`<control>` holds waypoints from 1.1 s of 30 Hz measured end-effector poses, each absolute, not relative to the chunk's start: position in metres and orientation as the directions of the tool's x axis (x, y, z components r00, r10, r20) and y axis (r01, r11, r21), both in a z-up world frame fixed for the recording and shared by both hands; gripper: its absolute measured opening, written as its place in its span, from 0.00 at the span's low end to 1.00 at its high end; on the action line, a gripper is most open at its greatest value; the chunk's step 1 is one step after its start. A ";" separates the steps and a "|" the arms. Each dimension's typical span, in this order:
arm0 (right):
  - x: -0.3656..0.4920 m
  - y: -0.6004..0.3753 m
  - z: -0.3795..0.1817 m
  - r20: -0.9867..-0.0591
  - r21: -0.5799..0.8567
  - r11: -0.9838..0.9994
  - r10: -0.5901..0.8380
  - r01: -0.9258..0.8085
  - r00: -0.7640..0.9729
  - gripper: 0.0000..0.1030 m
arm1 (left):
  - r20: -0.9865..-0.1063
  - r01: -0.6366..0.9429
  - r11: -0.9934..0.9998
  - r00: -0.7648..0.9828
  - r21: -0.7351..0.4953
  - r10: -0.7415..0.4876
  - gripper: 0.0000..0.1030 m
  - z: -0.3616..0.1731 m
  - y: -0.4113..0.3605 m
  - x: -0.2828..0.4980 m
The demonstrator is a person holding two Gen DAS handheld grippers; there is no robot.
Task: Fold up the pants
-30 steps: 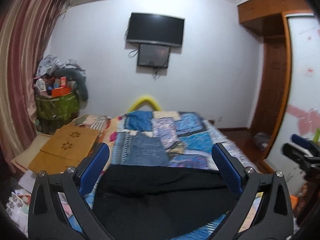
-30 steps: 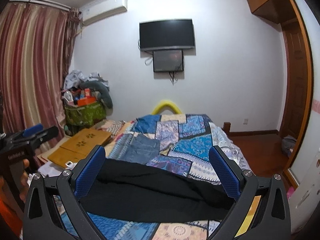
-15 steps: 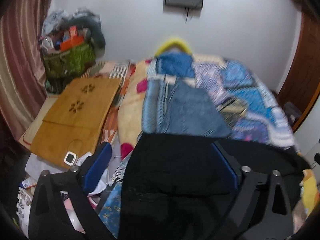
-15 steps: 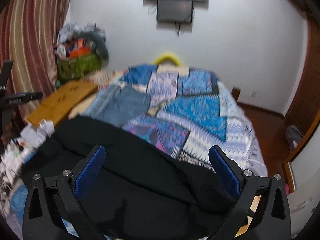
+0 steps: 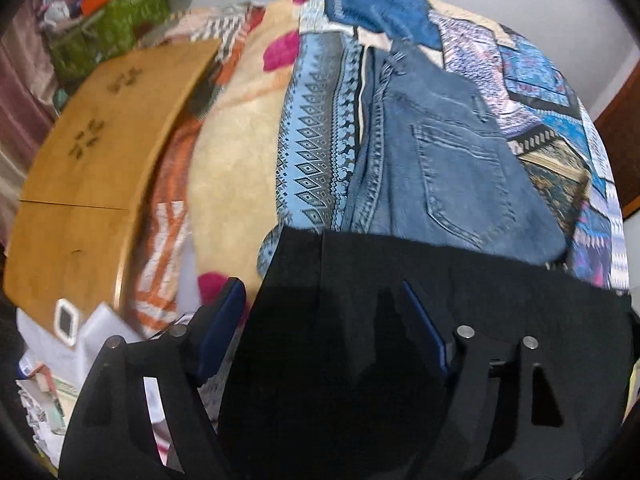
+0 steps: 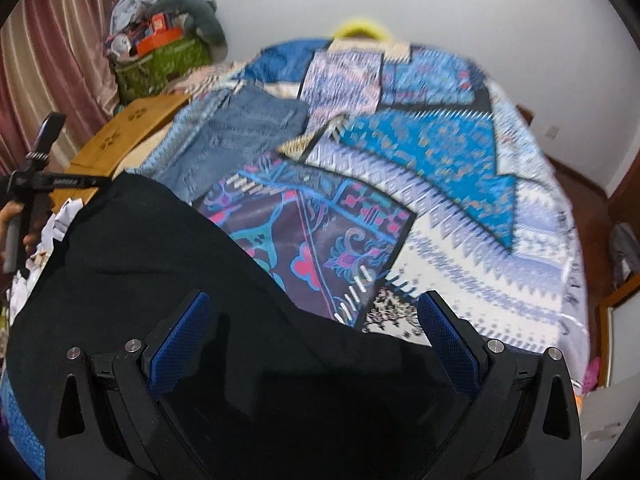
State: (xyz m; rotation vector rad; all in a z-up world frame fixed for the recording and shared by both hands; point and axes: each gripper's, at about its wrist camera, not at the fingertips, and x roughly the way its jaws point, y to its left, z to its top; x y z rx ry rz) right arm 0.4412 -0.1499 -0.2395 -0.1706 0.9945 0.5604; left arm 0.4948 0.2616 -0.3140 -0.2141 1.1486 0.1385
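Black pants [image 5: 440,320] lie spread across the near end of the bed, also in the right wrist view [image 6: 160,264]. My left gripper [image 5: 324,320] is open and hovers over the pants' left part, its jaws partly closed in. My right gripper [image 6: 312,320] is wide open above the pants' right part. Neither holds cloth. The left gripper's body [image 6: 36,180] shows at the left edge of the right wrist view.
Folded blue jeans [image 5: 440,152] lie on the patchwork bedspread [image 6: 460,184] just beyond the black pants. A wooden board [image 5: 92,152] lies left of the bed. A green basket [image 6: 160,60] of clutter stands by the curtain. Papers litter the floor at left.
Both grippers have tilted down and moved toward the black pants on the bed; the wall and TV have left view. The left jaws have narrowed somewhat.
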 end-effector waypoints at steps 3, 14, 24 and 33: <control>0.453 -0.144 -0.253 -0.856 0.172 0.831 0.392 -0.528 0.338 0.98 | -0.930 -0.217 0.967 0.366 -0.132 -0.045 0.74 -0.328 0.267 0.509; 0.457 -0.133 -0.276 -0.848 0.283 0.774 0.477 -0.566 0.229 0.47 | -0.940 -0.190 0.981 0.341 -0.045 0.023 0.33 -0.334 0.256 0.501; 0.438 -0.118 -0.248 -0.836 0.195 0.765 0.457 -0.614 0.305 0.05 | -0.911 -0.194 0.981 0.405 0.000 0.080 0.01 -0.288 0.246 0.474; 0.397 -0.135 -0.195 -0.777 0.156 0.767 0.484 -0.622 0.402 0.04 | -0.826 -0.155 0.988 0.553 0.025 0.108 0.01 -0.198 0.237 0.412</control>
